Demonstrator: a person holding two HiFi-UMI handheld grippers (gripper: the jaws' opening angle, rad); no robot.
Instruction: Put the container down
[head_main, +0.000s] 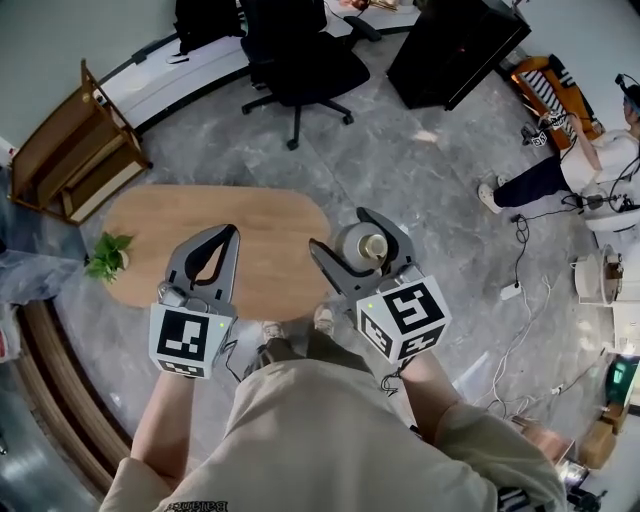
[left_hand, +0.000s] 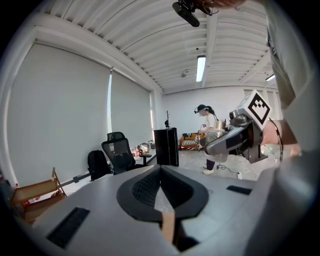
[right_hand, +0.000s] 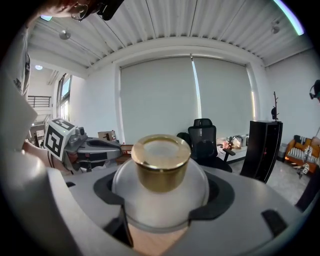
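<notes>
Right gripper (head_main: 342, 232) clamped on frosted gold-lidded container (head_main: 362, 245), over the oval wooden table (head_main: 270, 215) at its 3 o'clock edge. Left gripper (head_main: 230, 232) closed, empty.

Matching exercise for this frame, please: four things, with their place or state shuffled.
1 container
2 left gripper
3 plant
4 office chair

A by the table's left end
B jaws together, nothing between
C on the floor beyond the table
D clamped in the right gripper

Pairs: 1-D, 2-B, 3-A, 4-C
</notes>
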